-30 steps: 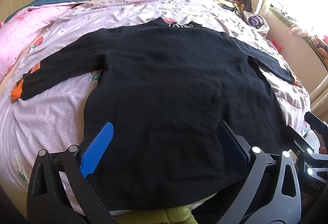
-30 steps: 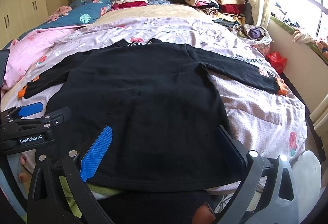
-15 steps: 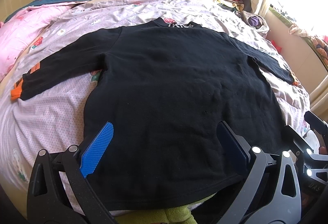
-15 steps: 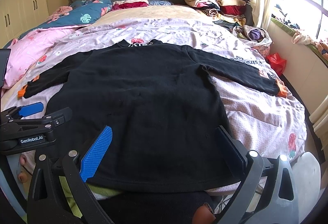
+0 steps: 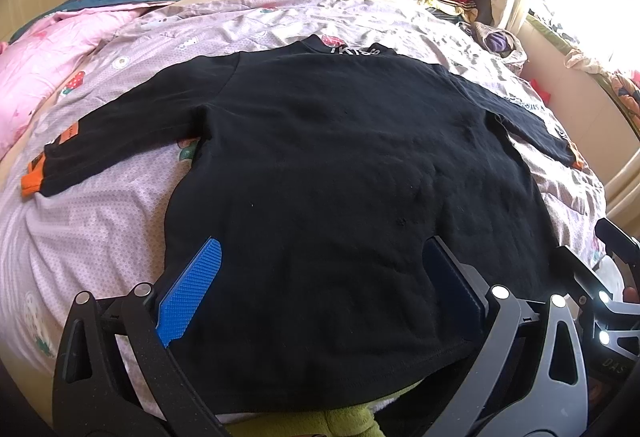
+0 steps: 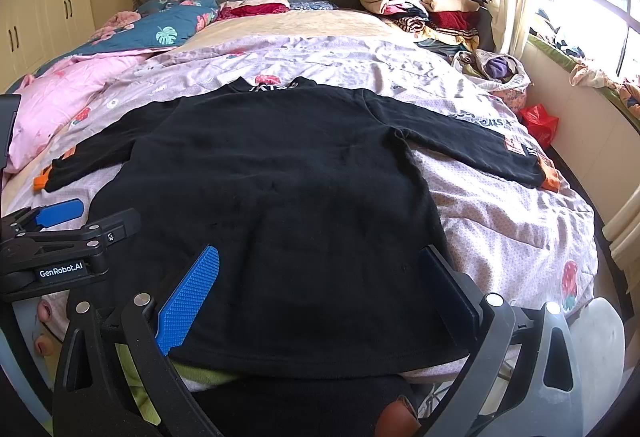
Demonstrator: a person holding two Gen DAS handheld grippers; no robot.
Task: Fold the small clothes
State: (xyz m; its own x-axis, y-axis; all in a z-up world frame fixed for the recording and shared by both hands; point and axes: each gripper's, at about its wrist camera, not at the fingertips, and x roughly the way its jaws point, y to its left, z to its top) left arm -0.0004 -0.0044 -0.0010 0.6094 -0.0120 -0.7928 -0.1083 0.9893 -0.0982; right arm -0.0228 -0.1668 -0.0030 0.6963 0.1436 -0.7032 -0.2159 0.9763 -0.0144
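A black sweater (image 5: 340,189) lies flat on the bed (image 5: 100,229) (sleeves spread out). The left gripper (image 5: 320,297) and right gripper (image 6: 316,293) hover above its hem, jaws apart.

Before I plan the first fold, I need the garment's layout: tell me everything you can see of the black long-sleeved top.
The black long-sleeved top lies flat on the pink patterned bedsheet, collar away from the cameras and hem nearest them. It looks like soft, thick knit. Both sleeves are spread outward and end in orange cuffs; the one by the window bears a patch and white lettering. White lettering marks the collar. The hem overlaps something yellow-green at the bed's edge. Both grippers hover over the hem, jaws open, holding nothing.
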